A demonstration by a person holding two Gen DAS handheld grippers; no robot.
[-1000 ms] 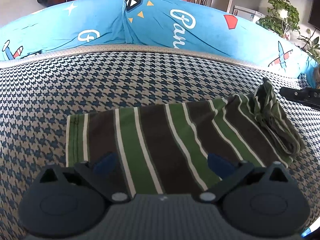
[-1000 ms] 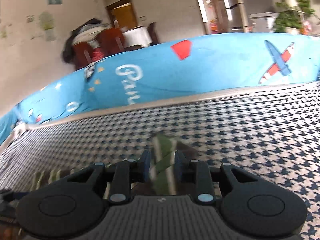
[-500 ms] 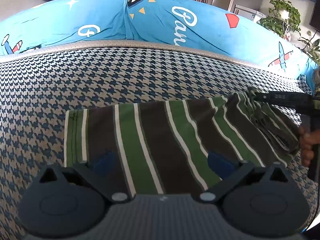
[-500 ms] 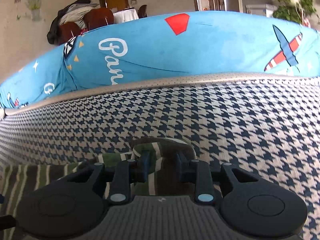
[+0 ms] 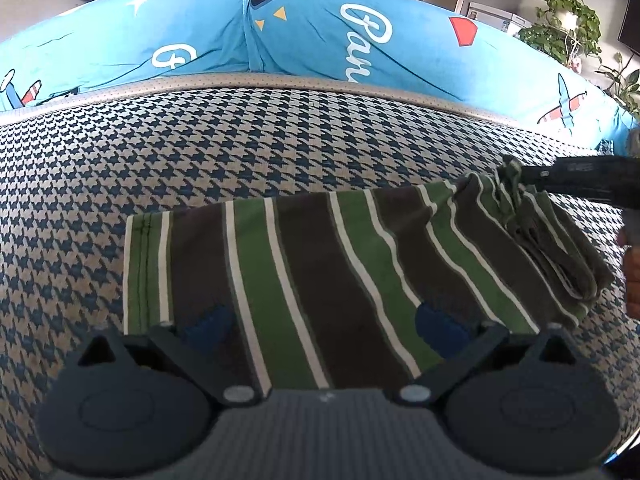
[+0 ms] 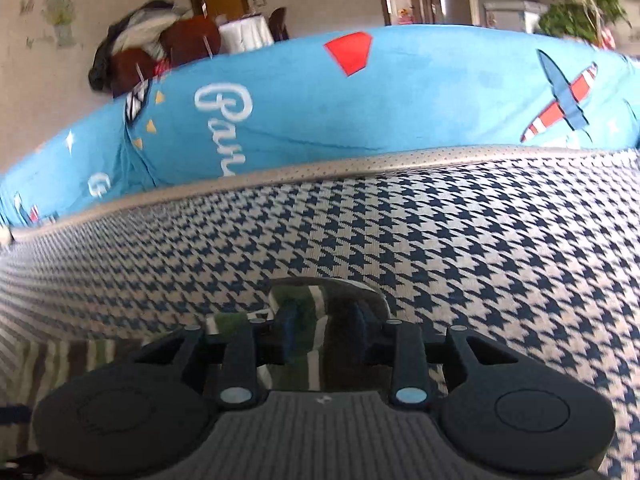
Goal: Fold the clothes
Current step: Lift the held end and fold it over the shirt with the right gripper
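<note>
Striped garment (image 5: 320, 280), in green, brown and white bands, is seen in the left wrist view spread flat on the houndstooth surface (image 5: 200, 152), directly ahead of the left gripper (image 5: 324, 326). That gripper's jaws are held wide apart, with the blue fingertips (image 5: 208, 322) poised over the near edge of the cloth; nothing is pinched between them. Whether the tips touch the fabric cannot be told. To the right of the claw, the garment's end is gathered into a bunched fold (image 5: 560, 240), and the far corner of that bunch is met by the dark body of the right gripper (image 5: 524, 176), entering from the right edge. Part of a hand (image 5: 632, 276) is seen below it. Beyond the claw, a blue printed cushion (image 5: 320, 40) is laid along the back edge of the surface.

In the right wrist view, the right gripper (image 6: 322, 322) is seen at a narrow setting, its jaws opening, with a fold of the striped garment (image 6: 316, 300) standing between the fingertips (image 6: 286, 322). The pads appear still to be pressed against the cloth, though the frame is blurred here. More of the garment is seen trailing away to the left of the claw. The houndstooth surface (image 6: 480, 248) is stretched ahead and to the right, backed by the blue printed cushion (image 6: 400, 100).
</note>
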